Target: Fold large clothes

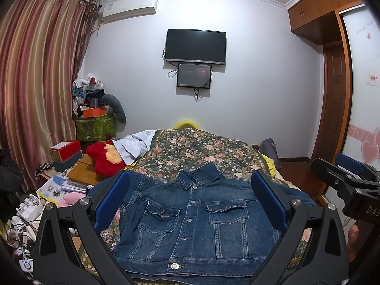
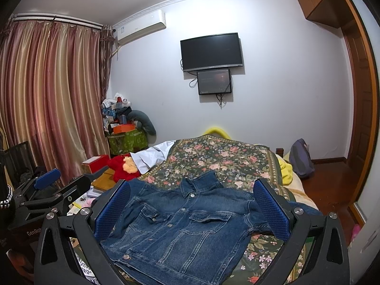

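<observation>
One stiff denim jacket [image 1: 190, 218] lies buttoned flat on floral bedspread [image 1: 201, 147].

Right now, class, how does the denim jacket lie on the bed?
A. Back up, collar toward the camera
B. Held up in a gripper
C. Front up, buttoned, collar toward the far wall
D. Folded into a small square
C: the denim jacket lies spread on the floral bedspread, chest pockets and fastened buttons showing, collar pointing toward the television; both grippers are open and hold nothing.

Denim jacket [image 2: 180, 228] flat — floral bedspread [image 2: 225, 159]
</observation>
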Action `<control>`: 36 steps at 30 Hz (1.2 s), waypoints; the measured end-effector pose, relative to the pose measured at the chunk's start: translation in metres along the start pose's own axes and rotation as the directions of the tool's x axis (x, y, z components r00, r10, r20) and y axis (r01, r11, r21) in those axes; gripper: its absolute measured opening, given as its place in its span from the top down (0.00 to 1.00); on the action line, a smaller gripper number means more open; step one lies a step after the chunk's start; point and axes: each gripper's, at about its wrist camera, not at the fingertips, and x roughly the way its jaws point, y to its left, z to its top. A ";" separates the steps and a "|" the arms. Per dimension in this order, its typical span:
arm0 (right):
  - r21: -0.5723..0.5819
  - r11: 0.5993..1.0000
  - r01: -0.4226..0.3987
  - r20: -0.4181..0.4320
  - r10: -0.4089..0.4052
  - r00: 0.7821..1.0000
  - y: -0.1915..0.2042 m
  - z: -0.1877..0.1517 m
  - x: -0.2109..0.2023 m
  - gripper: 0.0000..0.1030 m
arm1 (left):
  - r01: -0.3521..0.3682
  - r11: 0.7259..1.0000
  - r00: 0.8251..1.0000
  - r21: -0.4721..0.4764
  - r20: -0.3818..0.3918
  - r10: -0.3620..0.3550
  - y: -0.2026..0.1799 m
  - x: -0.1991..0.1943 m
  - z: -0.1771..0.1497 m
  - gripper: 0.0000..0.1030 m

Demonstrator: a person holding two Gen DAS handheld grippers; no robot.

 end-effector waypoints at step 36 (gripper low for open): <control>-0.047 0.998 0.046 -0.367 -0.060 0.928 -0.033 -0.003 0.269 0.00 | -0.293 0.943 0.871 -0.156 -0.451 0.196 0.199 0.233 -0.042 0.00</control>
